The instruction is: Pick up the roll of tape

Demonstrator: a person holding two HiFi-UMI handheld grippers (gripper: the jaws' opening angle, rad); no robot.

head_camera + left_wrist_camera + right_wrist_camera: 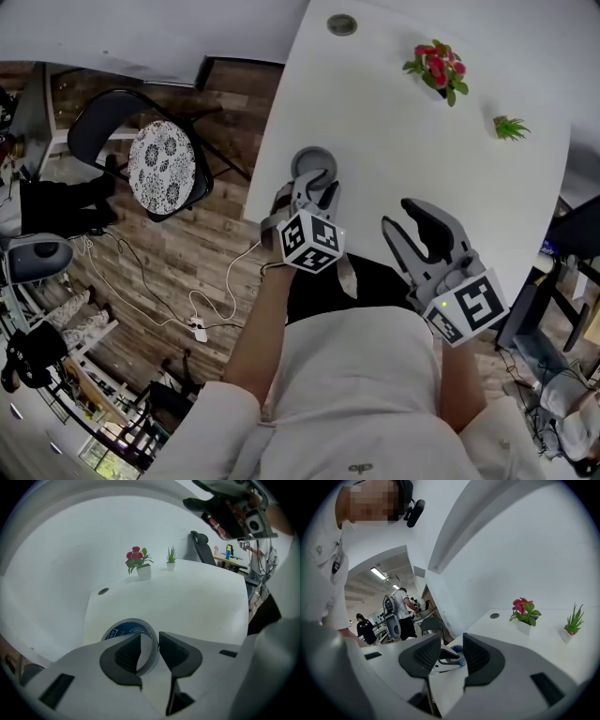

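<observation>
**While the tape (123, 631) lies flat, the left claw (150, 641) straddles its wall**

Where the white counter (422, 159) curves toward the person, the tape rests flat near its left edge, with a blue label showing on the roll. The left claw points steeply down onto it. One jaw sits over the roll's hollow middle and the other stands outside, so the near wall of the ring is between the pads. The jaws are spread wide and do not squeeze the wall.

The right claw (405, 217) hangs over the counter to the right, well apart from the tape. Its jaws are also spread, with nothing between them; its own view shows the left claw and the tape beyond the gap.

Farther back, a white pot (144, 572) holds pink-red flowers (136, 555). Just beside it, a smaller pot (171, 566) holds a spiky green plant (171, 554). A round grey cap (342, 24) is set in the counter near its far end.

On the wooden floor to the left stands a dark chair (103, 117) with a patterned cushion (161, 169).
</observation>
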